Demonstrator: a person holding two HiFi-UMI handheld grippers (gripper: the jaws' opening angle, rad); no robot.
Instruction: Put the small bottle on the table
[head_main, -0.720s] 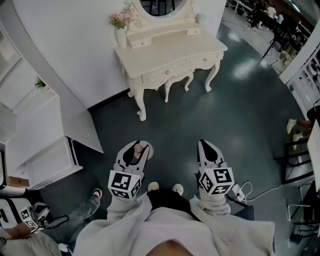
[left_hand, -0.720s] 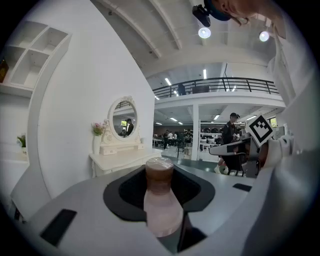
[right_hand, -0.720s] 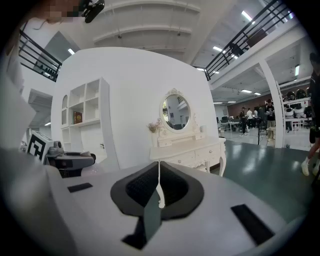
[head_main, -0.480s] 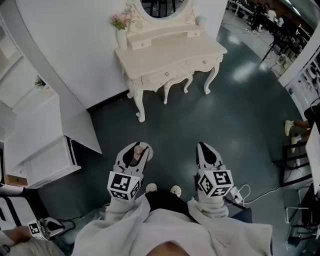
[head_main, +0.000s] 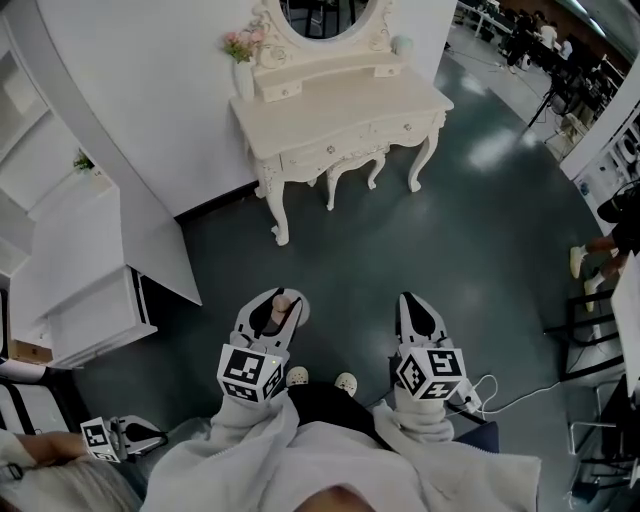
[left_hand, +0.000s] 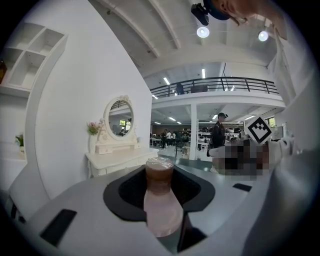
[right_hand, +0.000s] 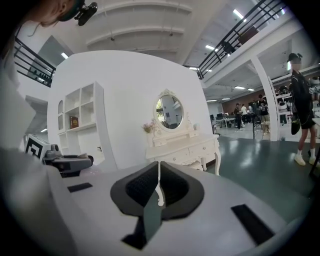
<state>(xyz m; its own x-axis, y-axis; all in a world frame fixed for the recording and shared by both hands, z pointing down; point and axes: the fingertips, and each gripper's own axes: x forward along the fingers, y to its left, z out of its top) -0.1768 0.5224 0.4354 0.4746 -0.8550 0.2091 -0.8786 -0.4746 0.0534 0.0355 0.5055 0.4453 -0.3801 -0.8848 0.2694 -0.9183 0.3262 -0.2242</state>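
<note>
Fingers of L gripper (head_main: 278, 308) pinch the bottle (left_hand: 161, 200) by its pale body; brown cap end stands clear of the pads. L gripper view: pads pressed on both sides, no slack seen. Fingers of R gripper (head_main: 412, 304) pressed together w/ nothing between them, idle beside the L

Bottle loc: in L gripper, held out in front of the body over dark floor (head_main: 470, 230), well apart from table (head_main: 350, 105). Table = cream dressing table against the white wall, ahead & slightly left in head view, w/ oval mirror (head_main: 325, 12) and drawer shelf at its back. Front part of the top looks bare; flowers (head_main: 238, 42) at back-left corner

Step in hand (judgement): carry phase. Pick-up is done, approach to table not yet closed, placement not begun

Next move calls for, est.:
- walk fwd across the open floor; path looks unobstructed
- bring L gripper over the table's front edge, above the bare top, clear of shelf & flowers
- set bottle base-down and level; its exact tilt in the grip can't be read from these views, so check before lowering
- part the fingers only once the base is seated, then back out straight so the pads don't drag it over
- R gripper not needed; keep it off to the side
</note>
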